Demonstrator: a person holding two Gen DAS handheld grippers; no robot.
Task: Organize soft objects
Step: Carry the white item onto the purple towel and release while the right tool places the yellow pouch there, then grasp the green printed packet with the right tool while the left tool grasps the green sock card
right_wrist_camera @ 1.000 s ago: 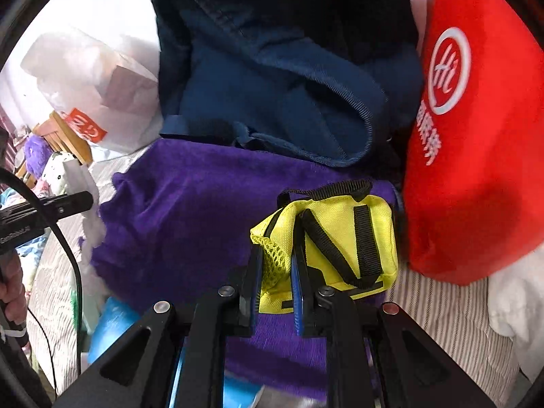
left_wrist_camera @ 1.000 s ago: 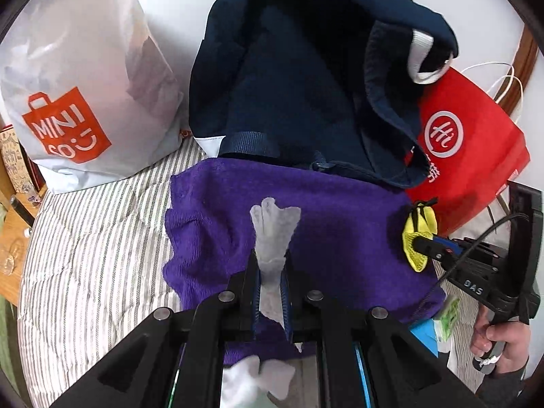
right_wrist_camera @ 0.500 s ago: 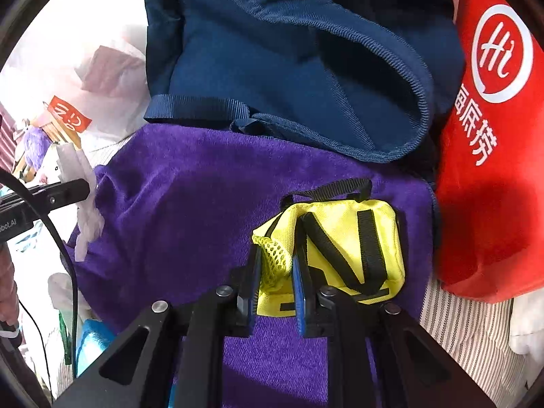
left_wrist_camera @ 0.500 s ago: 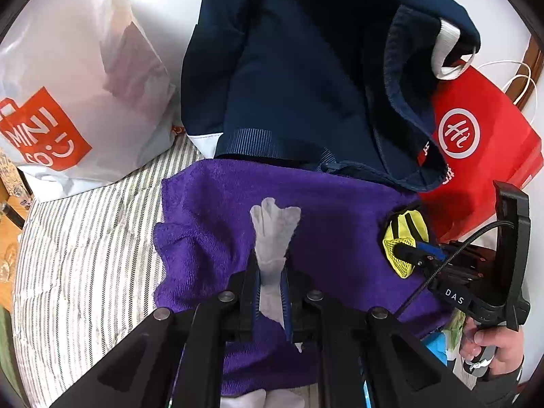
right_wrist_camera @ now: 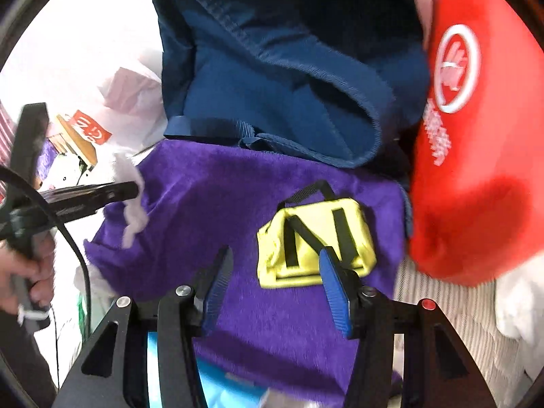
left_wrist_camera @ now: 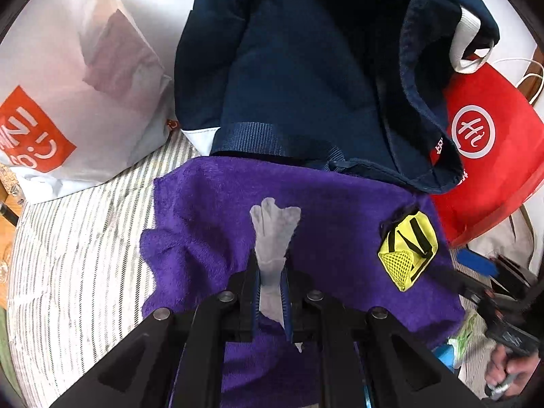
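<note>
Purple towel (left_wrist_camera: 238, 210) covers the striped bed (left_wrist_camera: 78, 255) as a staging surface, and the soft items are gathered on it in front of the open navy bag (left_wrist_camera: 299, 85) at twelve o'clock, probably so they can go straight into its mouth.

In the left wrist view, the left hand-held gripper (left_wrist_camera: 271, 268) is clamped fully shut on a pale grey fabric piece (left_wrist_camera: 275, 227), which sticks out past the fingertips toward twelve o'clock over the towel; pinching it low keeps the limp cloth from slipping.

In the right wrist view, the right hand-held gripper (right_wrist_camera: 272, 272) has its jaws opening, with nothing pressed between the blue pads. The yellow pouch (right_wrist_camera: 316, 238), with black straps and a mesh panel, lies flat on the towel just beyond the fingertips at one o'clock, apparently set down there to wait its turn.

Writing: the white plastic bag (left_wrist_camera: 68, 102) at ten o'clock carries an orange logo reading partly "MINISO"; the red bag (left_wrist_camera: 493, 156) at two o'clock shows a white circled "Hi" and characters too blurred to read.
</note>
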